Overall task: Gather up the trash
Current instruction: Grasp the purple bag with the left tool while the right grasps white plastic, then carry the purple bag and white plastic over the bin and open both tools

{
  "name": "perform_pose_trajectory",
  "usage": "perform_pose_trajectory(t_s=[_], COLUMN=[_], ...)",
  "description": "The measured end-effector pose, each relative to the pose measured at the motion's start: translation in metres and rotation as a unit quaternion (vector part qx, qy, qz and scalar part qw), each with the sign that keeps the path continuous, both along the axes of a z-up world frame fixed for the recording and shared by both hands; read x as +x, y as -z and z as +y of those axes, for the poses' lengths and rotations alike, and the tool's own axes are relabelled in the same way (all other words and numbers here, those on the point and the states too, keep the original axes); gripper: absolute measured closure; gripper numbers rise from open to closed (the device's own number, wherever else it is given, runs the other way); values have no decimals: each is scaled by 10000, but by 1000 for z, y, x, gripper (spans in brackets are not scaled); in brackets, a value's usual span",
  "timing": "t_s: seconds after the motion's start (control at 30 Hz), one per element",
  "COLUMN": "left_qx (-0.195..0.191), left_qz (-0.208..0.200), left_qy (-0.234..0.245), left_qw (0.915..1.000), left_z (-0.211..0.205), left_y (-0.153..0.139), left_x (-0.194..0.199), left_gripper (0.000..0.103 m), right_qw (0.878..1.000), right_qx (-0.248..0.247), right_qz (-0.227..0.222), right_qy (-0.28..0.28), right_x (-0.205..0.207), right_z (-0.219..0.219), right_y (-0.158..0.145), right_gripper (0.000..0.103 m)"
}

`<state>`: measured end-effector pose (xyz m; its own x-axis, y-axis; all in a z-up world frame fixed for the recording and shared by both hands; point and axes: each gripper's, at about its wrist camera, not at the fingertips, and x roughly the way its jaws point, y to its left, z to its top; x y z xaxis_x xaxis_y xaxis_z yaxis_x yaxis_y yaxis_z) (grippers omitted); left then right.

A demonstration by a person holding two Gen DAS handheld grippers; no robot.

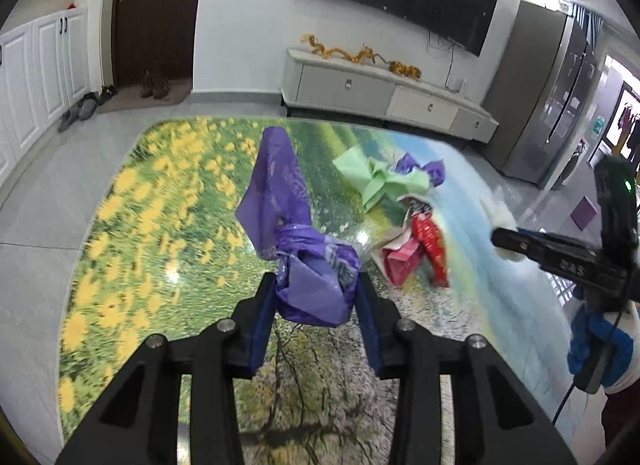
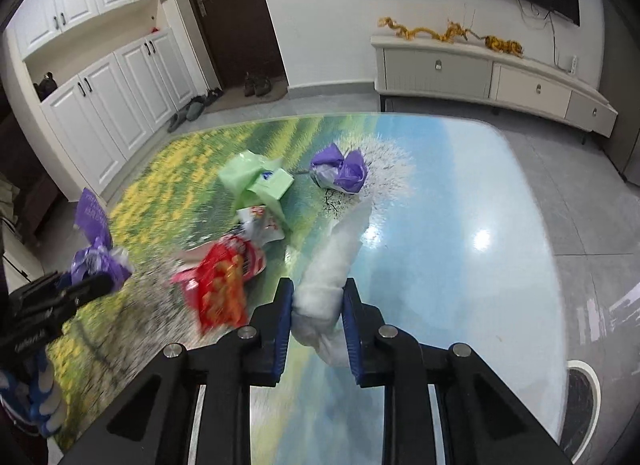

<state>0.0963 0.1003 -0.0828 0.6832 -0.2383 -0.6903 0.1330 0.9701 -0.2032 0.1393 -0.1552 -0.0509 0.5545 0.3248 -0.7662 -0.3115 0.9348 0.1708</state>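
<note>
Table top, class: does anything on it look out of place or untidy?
Yes. Crumpled litter lies loose mid-table: a green wrapper, a purple bag and red snack packets, scattered rather than binned.

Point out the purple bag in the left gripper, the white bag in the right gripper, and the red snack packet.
purple bag point(image 1: 316, 297), left wrist view, crumpled lower bunch.
white bag point(image 2: 324, 285), right wrist view, gripped middle.
red snack packet point(image 2: 222, 289), right wrist view, printed front.
</note>
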Motion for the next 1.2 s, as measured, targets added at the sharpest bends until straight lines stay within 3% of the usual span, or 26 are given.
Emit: perform_pose_trajectory(t_s=[0.23,0.4,0.53,0.77,0.93,1.2], left_qx=[49,142,251,528,744,828], left_qz=[-445,-639,-651,-463,-203,380], left_qy=[284,768,1239,2317,3025,3708], left_qw=[9986,9949,9898,9703,9500,9242], left_z=[-25,-73,-118,-231,-325,-440], left_y=[-39,-61,-69,-67,-53,-12], left_x=[-25,-36,-39,-35,-24,-3], left_gripper=[67,67,67,66,66,64], right_qw=[9977,9915,9832,9677,9612,9525], right_qx=[172,139,4,55,208,406], right_qz=[-551,-970,-1129,-803,-432,204], right_qy=[355,861,1433,2388,2717,3012], right_x=[-59,-101,-130,-157,-161,-143], right_z=[-43,-97,-149,-244,-289,-346], right_y=[-51,-80,-87,-58,-23,44], right_gripper=[80,80,80,80,80,80])
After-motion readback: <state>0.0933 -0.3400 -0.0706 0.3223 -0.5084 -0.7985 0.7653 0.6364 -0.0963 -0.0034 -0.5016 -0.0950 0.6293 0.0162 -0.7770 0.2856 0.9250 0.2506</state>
